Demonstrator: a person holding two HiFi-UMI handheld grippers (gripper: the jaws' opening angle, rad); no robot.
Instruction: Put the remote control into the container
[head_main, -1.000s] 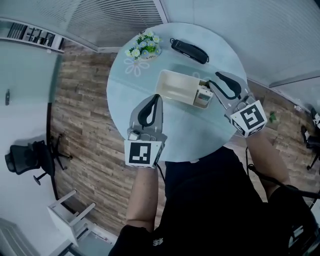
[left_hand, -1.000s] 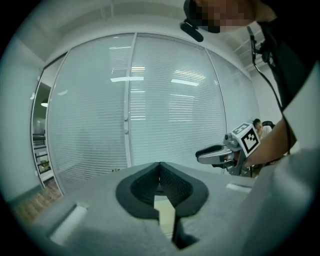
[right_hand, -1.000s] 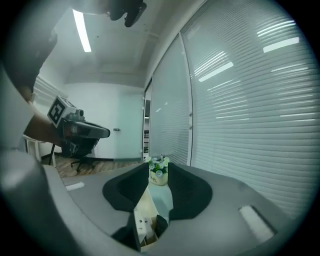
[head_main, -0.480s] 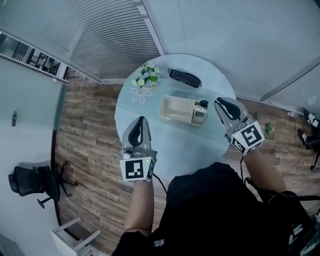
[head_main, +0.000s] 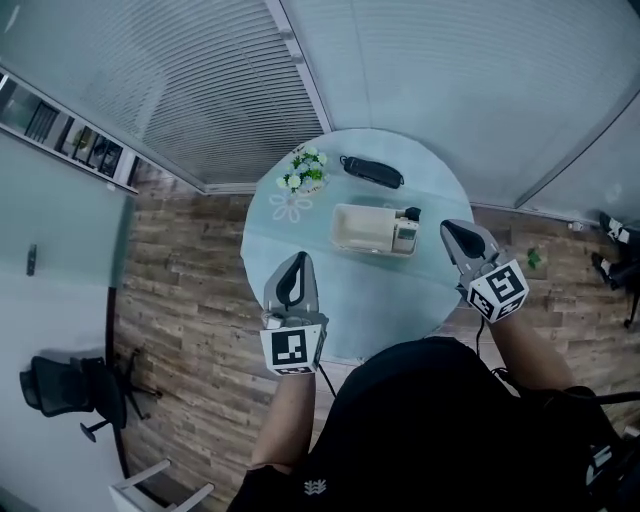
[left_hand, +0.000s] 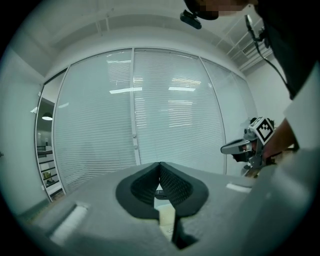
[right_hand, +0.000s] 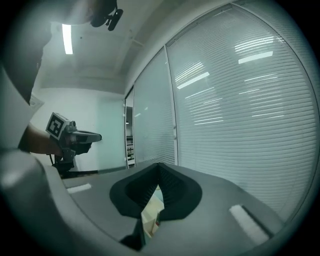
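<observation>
Over the table (head_main: 380, 290), both grippers' (head_main: 297, 262) (head_main: 453, 230) fingers meet, empty.

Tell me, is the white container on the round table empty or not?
Not empty. A light remote control sits at the right end of the container; the rest of its floor is bare.

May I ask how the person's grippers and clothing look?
The left gripper and right gripper are grey with black jaw pads, each carrying a white cube of black square markers. A thin dark cable leaves the left one. The top is black, short-sleeved.
</observation>
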